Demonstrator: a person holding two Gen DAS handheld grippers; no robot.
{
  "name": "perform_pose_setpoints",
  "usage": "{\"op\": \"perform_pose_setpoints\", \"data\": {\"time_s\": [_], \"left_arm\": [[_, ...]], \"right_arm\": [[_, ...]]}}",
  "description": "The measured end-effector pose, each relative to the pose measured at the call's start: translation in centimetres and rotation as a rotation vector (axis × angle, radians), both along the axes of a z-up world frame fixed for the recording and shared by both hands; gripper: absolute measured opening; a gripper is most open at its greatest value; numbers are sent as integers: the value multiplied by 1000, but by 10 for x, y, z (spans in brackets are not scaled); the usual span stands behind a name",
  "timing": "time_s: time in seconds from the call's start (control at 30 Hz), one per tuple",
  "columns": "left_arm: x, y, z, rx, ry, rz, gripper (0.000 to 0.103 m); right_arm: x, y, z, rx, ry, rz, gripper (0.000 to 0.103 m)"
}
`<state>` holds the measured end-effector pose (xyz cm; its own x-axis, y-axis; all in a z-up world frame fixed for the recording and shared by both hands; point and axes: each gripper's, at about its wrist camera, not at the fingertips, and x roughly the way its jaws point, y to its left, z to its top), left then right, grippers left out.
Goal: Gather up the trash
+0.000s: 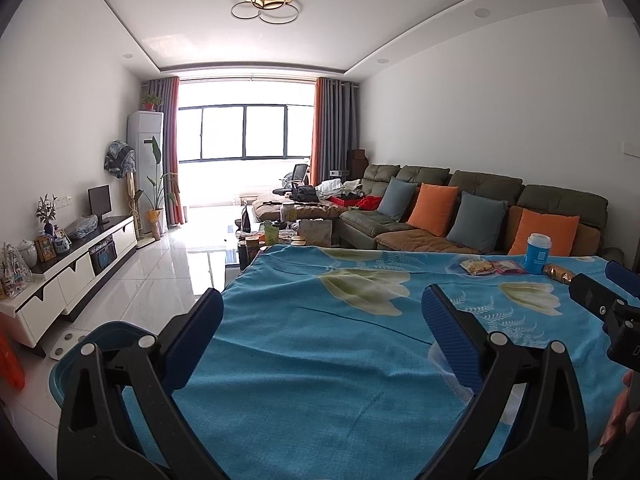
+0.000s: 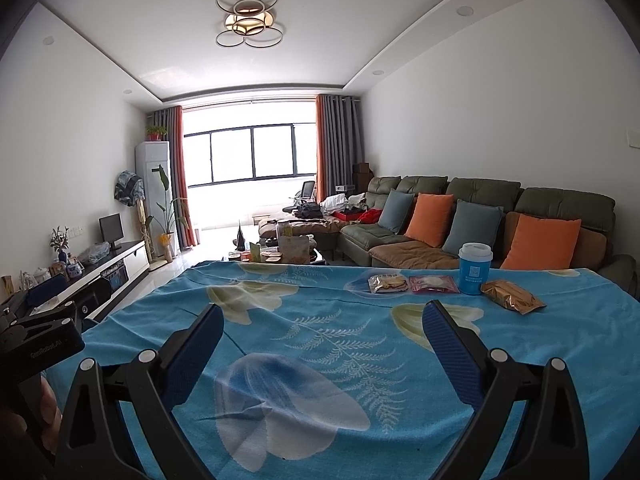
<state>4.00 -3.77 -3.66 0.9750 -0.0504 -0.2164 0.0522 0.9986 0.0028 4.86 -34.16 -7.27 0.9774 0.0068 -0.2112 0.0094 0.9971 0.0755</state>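
Living room, 2 wrist views over a table covered by a blue floral cloth (image 2: 320,344). The left gripper (image 1: 322,328) hangs above the near part of the cloth with its jaws spread wide and nothing between the blue pads; below its left finger, off the table edge, sits a blue bin (image 1: 80,354) on the tiled floor. The right gripper (image 2: 322,346) is likewise spread wide and empty, above a pale flower print. The trash lies in a row at the far right of the table: a clear snack packet (image 2: 387,283), a pink packet (image 2: 434,284) just beside it, a blue cup (image 2: 474,269) with a white lid standing upright, and a gold wrapper (image 2: 512,301) nearest the right edge. All 4 items are well apart from both grippers. In the left view the same row appears at far right, with the right gripper's body in front of the wrapper's end. Behind the table stands a green sofa (image 2: 480,192) carrying 4 cushions, 2 orange and 2 grey-blue.
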Motion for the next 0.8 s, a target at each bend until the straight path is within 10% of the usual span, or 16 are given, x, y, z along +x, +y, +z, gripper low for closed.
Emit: {"op": "perform_pose_setpoints", "data": {"time_s": [0.8], "left_arm": [[0,-1,2,7,-5,6,97]], "right_arm": [[3,0,2,1,-9,-7,96]]}}
